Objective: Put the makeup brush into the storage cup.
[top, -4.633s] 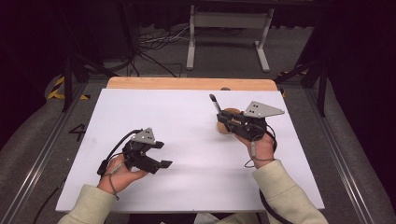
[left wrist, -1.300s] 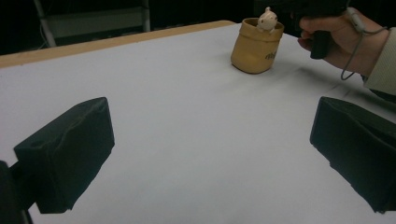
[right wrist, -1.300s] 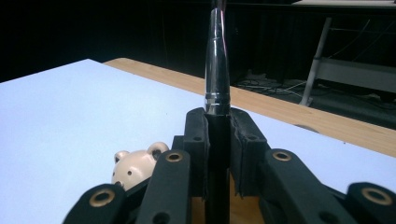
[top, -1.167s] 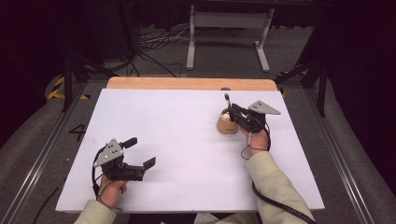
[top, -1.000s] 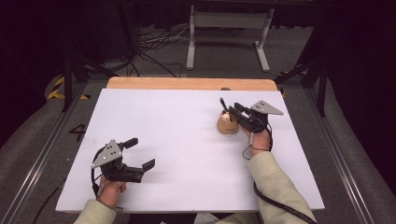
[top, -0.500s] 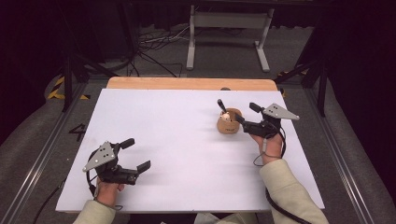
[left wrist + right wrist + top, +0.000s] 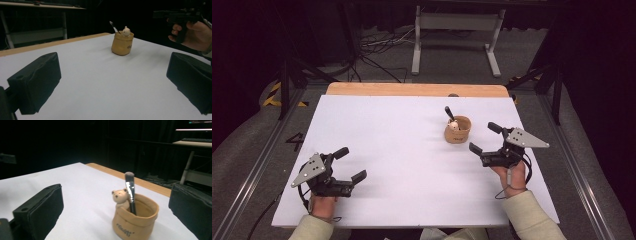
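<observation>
Nearest the person, at the left near corner of the white table, the left gripper rests low over the surface with its jaws spread apart and nothing between them; in the left gripper view the two black pads frame bare tabletop, so it looks parked out of the way while the other hand works. A little farther in and on the right, the right gripper is held just above the table, aimed left toward the pouch; its jaws have just been opening and now stand wide, with nothing between them, the pads clear of everything. That reads as a release: the right hand seems to be drawing off to the right so as not to knock what it set down. Just left of and slightly beyond that gripper stands the tan pouch-shaped holder, upright on the right half of the table, apart from both grippers. A small bear figure peeks over its rim, and a dark-handled brush stands in it, bristle end up, leaning against the inside wall, which is what keeps it from tipping out. Farther off, the bare wooden strip of the table's far edge shows past the white sheet, and beyond it the dark floor with a metal stand and loose cables.
</observation>
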A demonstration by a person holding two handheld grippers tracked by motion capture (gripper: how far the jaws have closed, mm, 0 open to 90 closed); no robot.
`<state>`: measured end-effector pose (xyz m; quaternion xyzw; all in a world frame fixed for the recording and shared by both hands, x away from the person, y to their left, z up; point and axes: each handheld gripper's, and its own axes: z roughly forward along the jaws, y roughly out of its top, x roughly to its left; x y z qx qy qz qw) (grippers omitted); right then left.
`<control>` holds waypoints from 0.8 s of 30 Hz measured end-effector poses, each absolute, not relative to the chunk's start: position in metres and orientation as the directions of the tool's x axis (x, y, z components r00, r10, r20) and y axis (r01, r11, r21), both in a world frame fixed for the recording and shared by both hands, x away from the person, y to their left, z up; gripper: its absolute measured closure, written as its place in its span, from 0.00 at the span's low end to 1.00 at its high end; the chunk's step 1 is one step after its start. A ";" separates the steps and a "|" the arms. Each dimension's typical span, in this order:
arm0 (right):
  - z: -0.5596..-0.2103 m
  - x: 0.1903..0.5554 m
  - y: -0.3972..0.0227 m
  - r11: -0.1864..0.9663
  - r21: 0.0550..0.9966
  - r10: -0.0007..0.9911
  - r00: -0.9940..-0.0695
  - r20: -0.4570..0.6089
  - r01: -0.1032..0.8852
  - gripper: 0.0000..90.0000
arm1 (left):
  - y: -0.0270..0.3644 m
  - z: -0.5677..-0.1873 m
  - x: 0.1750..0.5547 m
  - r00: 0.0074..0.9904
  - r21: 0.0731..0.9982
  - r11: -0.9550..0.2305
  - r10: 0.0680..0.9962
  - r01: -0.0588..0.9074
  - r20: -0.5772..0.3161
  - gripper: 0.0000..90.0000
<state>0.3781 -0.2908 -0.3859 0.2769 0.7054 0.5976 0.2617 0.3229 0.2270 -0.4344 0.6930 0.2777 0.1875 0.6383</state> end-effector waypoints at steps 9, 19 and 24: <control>-0.394 0.363 -0.290 0.132 0.988 0.676 -0.737 -0.032 0.078 0.00 | 0.230 -0.439 0.321 0.766 0.992 -0.034 0.639 0.124 -0.074 0.00; -0.413 0.346 -0.290 0.147 0.988 0.660 -0.750 -0.056 0.056 0.00 | 0.234 -0.444 0.319 0.770 0.990 -0.033 0.633 0.137 -0.085 0.00; -0.423 0.343 -0.291 0.133 0.989 0.662 -0.748 -0.047 0.056 0.00 | 0.234 -0.446 0.317 0.769 0.991 -0.031 0.634 0.129 -0.080 0.00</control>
